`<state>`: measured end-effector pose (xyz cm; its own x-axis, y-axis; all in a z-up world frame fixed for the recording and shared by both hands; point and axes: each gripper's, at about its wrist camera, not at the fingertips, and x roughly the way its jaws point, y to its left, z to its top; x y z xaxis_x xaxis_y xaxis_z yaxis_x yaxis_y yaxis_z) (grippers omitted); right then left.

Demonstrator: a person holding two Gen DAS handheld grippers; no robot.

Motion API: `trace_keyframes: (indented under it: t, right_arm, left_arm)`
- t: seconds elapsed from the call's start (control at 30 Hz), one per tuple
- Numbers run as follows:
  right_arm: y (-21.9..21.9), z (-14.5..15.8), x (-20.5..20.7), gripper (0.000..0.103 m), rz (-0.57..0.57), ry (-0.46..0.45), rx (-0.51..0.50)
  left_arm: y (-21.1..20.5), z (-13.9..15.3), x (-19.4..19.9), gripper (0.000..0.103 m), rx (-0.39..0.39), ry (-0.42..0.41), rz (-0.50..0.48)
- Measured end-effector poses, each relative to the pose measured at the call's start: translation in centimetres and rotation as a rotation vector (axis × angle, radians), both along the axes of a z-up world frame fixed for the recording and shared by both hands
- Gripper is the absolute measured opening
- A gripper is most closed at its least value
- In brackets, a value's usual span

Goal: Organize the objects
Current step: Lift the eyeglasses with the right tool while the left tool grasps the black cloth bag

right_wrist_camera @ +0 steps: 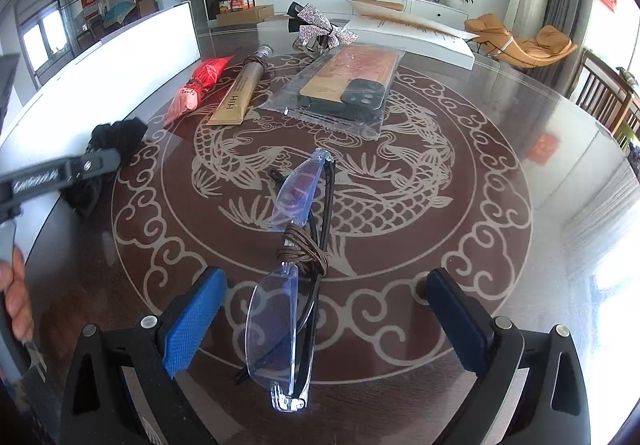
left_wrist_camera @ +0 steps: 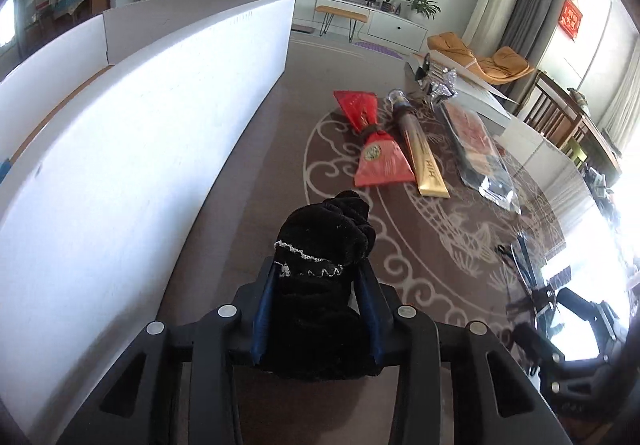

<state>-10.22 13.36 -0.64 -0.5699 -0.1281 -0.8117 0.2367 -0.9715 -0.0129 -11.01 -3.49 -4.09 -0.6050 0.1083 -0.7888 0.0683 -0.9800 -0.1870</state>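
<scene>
Left gripper (left_wrist_camera: 320, 273) is clamped on a black velvet pouch (left_wrist_camera: 324, 241), held above the table (left_wrist_camera: 256, 173) just beside the white box (left_wrist_camera: 152, 125) wall. Judged step: carry the pouch over that wall and drop it inside; best to lift clear of the rim first, then release. Right gripper (right_wrist_camera: 324, 309) is wide open, fingers either side of folded glasses (right_wrist_camera: 296, 245) on the table, touching nothing. Red packet (left_wrist_camera: 378, 149), gold tube (left_wrist_camera: 424, 157), bagged phone case (left_wrist_camera: 476, 141) wait further off
</scene>
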Motion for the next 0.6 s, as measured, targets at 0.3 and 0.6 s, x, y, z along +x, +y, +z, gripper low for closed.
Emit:
trace_keyframes:
  t: [0.3,0.6]
  right_arm:
    - [0.1,0.0,0.0,0.101,-0.006,-0.002,0.0]
    - [0.2,-0.1,0.0,0.103,-0.016,-0.01,-0.001]
  left_arm:
    - [2.3,-1.1,2.2,0.103,-0.198,-0.047,-0.103]
    - [1.9,-0.9,2.5,0.103,-0.186,-0.041,-0.107]
